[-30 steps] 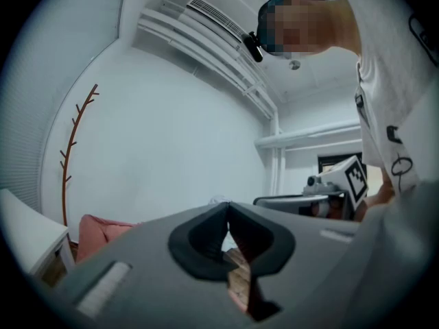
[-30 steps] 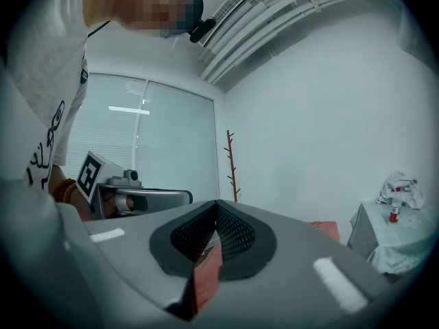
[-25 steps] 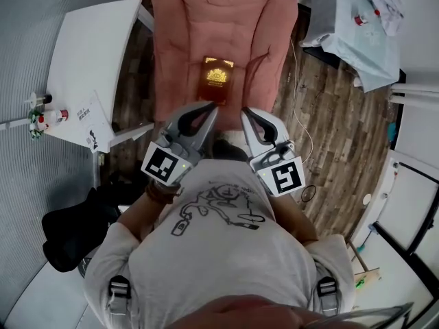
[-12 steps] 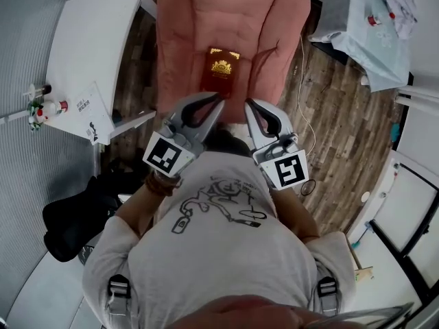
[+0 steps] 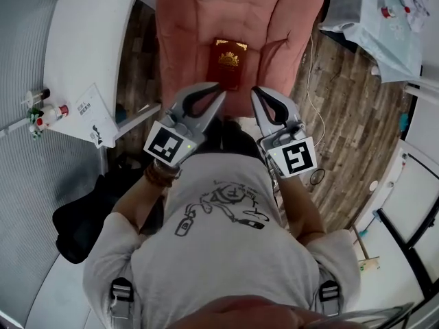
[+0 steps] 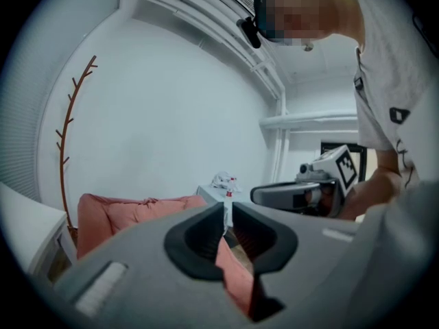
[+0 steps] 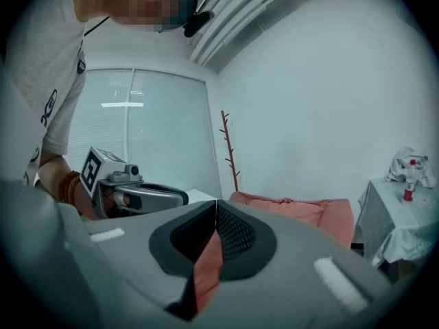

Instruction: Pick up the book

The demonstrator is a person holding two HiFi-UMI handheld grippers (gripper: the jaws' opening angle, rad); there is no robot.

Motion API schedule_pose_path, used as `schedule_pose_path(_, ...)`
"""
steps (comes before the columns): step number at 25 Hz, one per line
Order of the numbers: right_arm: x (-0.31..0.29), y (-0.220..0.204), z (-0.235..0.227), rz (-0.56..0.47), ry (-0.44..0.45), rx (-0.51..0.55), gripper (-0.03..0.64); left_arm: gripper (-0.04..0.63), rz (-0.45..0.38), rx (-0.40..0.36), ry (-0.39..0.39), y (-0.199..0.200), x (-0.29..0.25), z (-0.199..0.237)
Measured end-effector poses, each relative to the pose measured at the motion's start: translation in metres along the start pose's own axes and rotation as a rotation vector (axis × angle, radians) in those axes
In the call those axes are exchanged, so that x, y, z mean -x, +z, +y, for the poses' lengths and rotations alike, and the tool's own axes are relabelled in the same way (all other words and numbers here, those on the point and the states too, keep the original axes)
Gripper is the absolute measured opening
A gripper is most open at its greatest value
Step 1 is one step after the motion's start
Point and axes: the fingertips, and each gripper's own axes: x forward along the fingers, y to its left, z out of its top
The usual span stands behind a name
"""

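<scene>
Out beyond the left tool's (image 5: 219,90) outer flank stands a white tabletop (image 5: 86,40), well apart and carrying only a leaflet (image 5: 92,120) and small bottles (image 5: 42,112) at its near edge. The left tool itself points forward and a little downward. In the left gripper view its jaws stand a thin crack apart with nothing between them, only pink upholstery showing through the slit. Straight ahead of the tips, and between the two tools' lines of reach, lies the book (image 5: 230,62), dark red with a gold emblem. It rests flat on the seat of a pink padded chair (image 5: 182,33). Its long axis runs away from the person, roughly along the way both tools point, with a short edge turned toward the tips. In the head view the left tool's tip sits over the book's near left corner, so the left hand looks slightly the nearer. How high it hangs above the cover cannot be told. The right tool (image 5: 255,92) points just past the book's near right corner, its jaws clenched tip to tip and empty. Far off its outer side stands a cloth-draped tabletop (image 5: 381,40).
</scene>
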Motion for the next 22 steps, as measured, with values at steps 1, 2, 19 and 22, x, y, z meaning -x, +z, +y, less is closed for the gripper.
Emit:
schedule_pose_path(1,-0.005,-0.006,-0.004,0.005,-0.002,-0.001,0.009,0.041,0.010,0.002,-0.006,-0.007,-0.003,0.006)
schedule_pose_path(2,-0.009,-0.014,-0.008,0.013,-0.004,-0.001,0.021,0.044,0.017,0.002,-0.011,-0.014,-0.006,0.011)
schedule_pose_path(19,-0.076,-0.199,-0.074,0.244,-0.044,-0.059,0.138,0.156,0.172,0.082,-0.003,-0.190,-0.048,0.103)
schedule_pose_path(22,-0.084,-0.233,-0.082,0.275,-0.056,-0.081,0.159,0.166,0.203,0.116,0.004,-0.227,-0.050,0.118)
